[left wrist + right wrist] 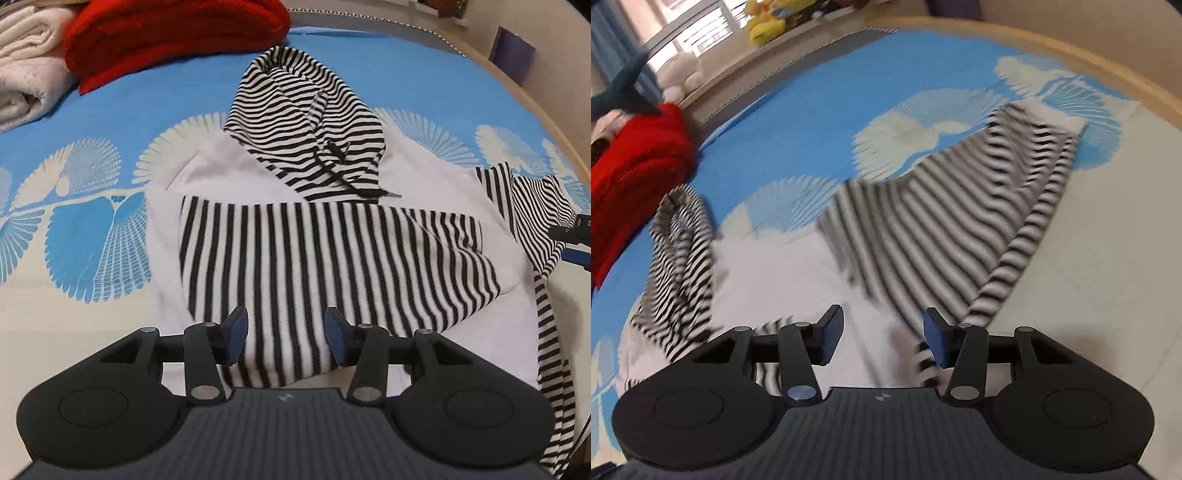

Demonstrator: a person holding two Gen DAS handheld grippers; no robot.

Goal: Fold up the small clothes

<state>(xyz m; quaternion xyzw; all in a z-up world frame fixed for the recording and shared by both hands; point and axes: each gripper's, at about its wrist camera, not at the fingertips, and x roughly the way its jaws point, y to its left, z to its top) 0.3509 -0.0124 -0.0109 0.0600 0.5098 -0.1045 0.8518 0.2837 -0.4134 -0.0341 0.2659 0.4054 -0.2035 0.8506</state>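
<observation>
Striped hoodie [332, 236] flat beneath both parted, empty tongs [284, 339].

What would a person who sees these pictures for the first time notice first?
The eye goes first to the black-and-white striped hoodie spread in the middle of the blue patterned bedspread, with its hood pointing away from the camera. Next comes the bright red garment at the far left corner, beside a white blanket. Both the left gripper and the right gripper stand open above the hoodie.
</observation>
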